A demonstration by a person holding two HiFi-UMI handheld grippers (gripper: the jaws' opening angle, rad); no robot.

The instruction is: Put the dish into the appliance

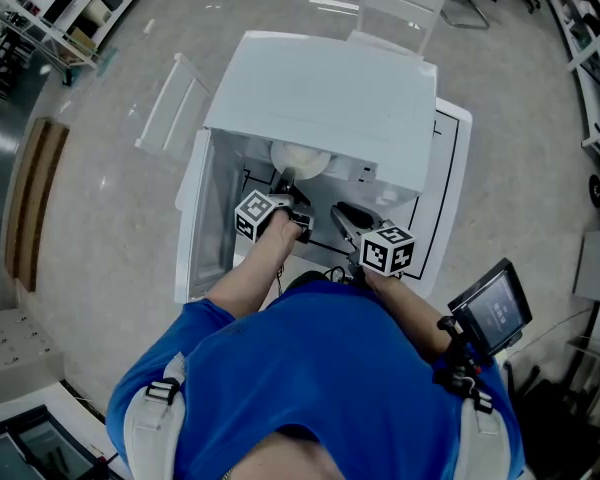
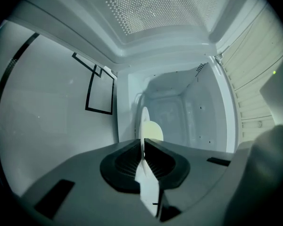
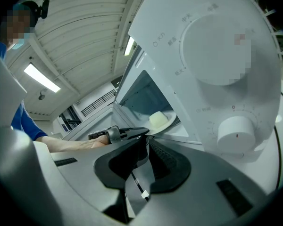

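left tongs (image 2: 142,149) clamped on rim of round white dish (image 1: 298,156), forearm stretched into open white microwave oven (image 1: 320,93); right tongs (image 3: 145,149) together, empty, near right-side control panel (image 3: 217,79).

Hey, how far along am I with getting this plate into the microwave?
Done: the microwave door stands open and the left claw is shut on the plate rim. In hand: the plate, carrying a pale lump of food, is at the mouth of the cavity, not yet released. Left: set it down inside, let go, withdraw. The right claw is shut and empty beside the control dial.
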